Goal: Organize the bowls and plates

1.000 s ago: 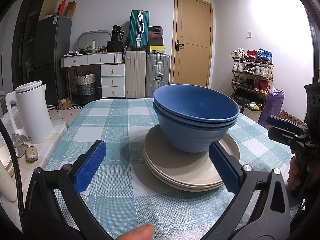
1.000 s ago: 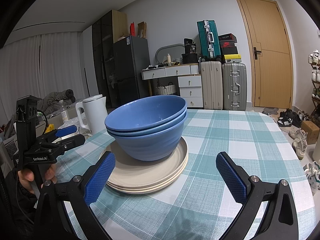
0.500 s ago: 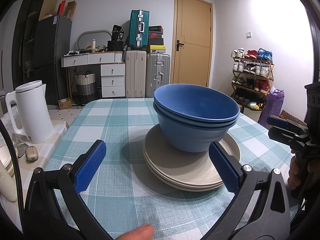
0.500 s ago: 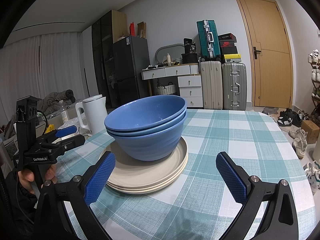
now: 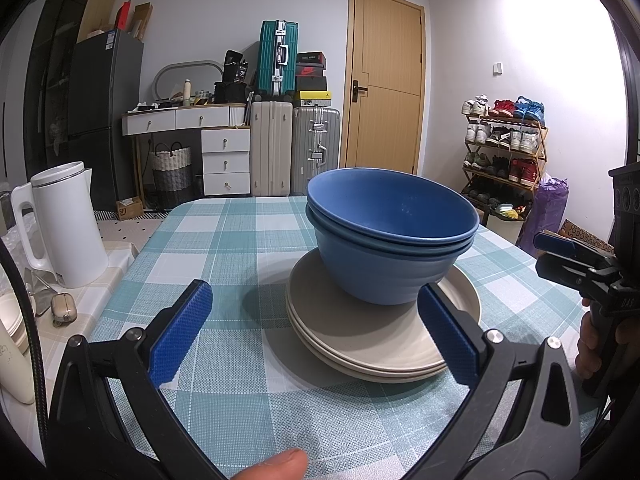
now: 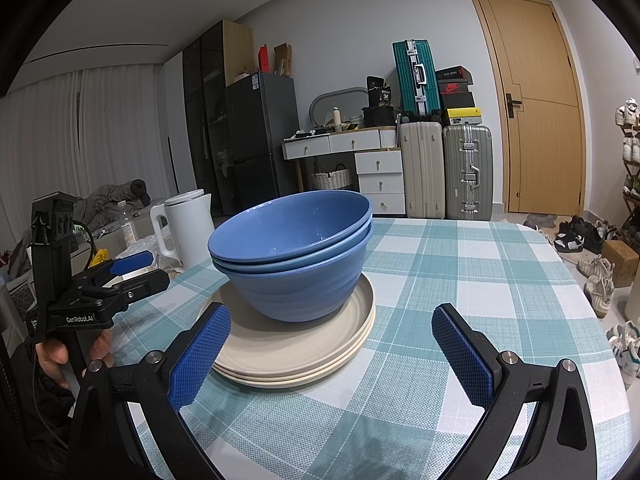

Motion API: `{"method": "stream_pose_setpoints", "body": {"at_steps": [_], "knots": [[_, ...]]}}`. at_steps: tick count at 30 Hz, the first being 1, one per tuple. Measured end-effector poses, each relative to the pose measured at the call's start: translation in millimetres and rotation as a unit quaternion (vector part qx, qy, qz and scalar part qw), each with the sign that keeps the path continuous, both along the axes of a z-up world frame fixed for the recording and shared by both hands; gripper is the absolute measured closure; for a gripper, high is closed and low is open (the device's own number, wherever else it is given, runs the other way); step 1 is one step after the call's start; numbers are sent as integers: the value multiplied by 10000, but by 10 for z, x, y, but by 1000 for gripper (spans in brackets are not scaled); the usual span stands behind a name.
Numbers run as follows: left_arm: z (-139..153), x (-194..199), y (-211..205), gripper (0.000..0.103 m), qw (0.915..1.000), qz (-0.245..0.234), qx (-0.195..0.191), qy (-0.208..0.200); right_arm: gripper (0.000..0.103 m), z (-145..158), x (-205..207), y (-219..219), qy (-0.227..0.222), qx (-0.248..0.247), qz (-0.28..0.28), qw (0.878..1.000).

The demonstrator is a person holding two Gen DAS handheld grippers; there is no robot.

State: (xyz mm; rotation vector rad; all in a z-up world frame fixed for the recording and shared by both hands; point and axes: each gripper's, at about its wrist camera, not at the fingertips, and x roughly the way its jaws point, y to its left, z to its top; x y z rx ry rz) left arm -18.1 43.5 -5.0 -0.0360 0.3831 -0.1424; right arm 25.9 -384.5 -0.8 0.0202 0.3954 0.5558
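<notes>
Nested blue bowls (image 5: 392, 240) sit on a stack of beige plates (image 5: 372, 340) on the checked table; they also show in the right wrist view, bowls (image 6: 296, 256) on plates (image 6: 288, 352). My left gripper (image 5: 316, 336) is open and empty, just short of the plates on their left side. My right gripper (image 6: 336, 360) is open and empty, just short of the plates on their right side. Each gripper shows in the other's view: the right one (image 5: 576, 256) at the far right, the left one (image 6: 132, 272) at the far left.
A white kettle (image 5: 60, 224) stands on a side surface left of the table (image 5: 224, 248). Suitcases (image 5: 296, 144), a drawer desk, a fridge and a shoe rack (image 5: 504, 148) line the room behind. Shoes lie on the floor by the table's right edge (image 6: 592, 276).
</notes>
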Motion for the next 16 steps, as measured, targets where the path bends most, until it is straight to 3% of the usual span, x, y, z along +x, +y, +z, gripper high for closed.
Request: {"method": "stream_pose_setpoints", "body": {"at_steps": [16], "knots": [[11,-3,39,0,10000,9,-48,24,0,-1,2,-2,2,1,-5,10000]]}}
